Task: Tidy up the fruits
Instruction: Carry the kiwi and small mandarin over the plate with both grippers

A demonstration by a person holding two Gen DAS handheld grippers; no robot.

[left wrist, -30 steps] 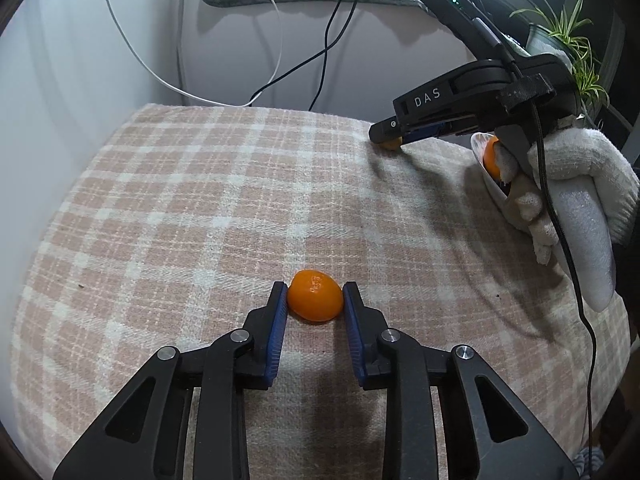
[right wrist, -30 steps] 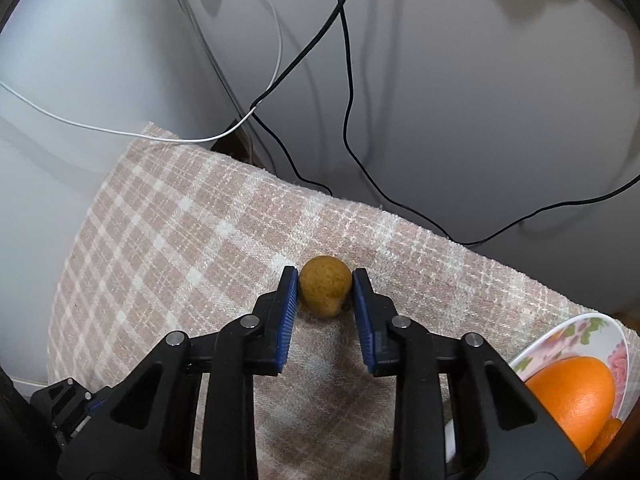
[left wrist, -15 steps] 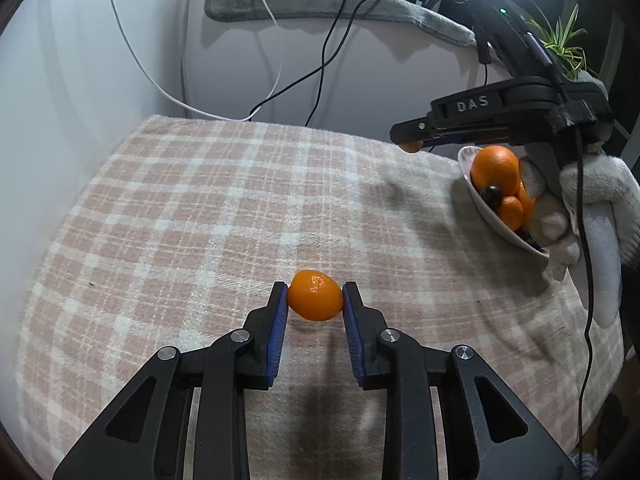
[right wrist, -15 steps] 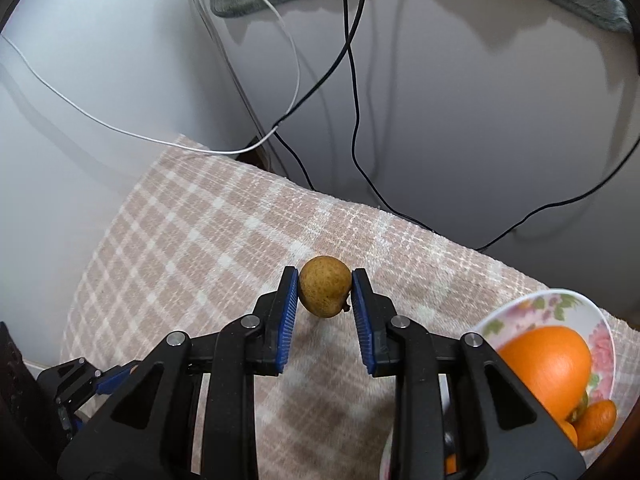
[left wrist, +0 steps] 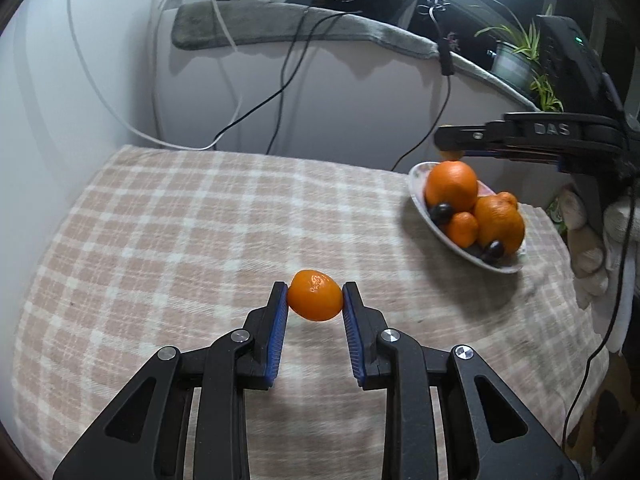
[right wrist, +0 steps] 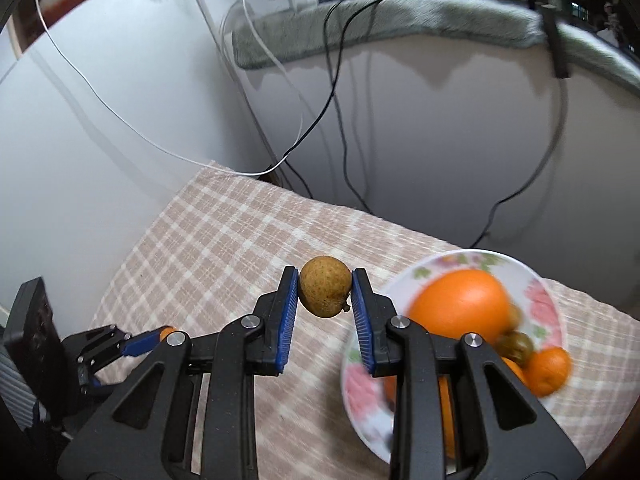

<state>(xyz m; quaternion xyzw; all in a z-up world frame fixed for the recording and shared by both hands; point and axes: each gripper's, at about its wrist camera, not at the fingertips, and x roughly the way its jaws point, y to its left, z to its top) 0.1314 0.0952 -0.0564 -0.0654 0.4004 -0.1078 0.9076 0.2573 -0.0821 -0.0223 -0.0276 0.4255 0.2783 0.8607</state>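
Observation:
My left gripper is shut on a small orange fruit and holds it above the checked tablecloth. My right gripper is shut on a small brownish-yellow fruit, raised beside the left rim of the floral plate. The plate holds big oranges, small oranges and dark grapes. In the left wrist view the right gripper hovers over the plate's far rim. In the right wrist view the left gripper shows low at the left.
A white wall with black and white cables stands behind the table. A grey-padded ledge with chargers runs above it. A potted plant stands at the back right. The table's edges fall away at left, right and front.
Both grippers have lifted their fruits off the cloth. The right gripper has moved toward the plate, which now shows more fully in both views.

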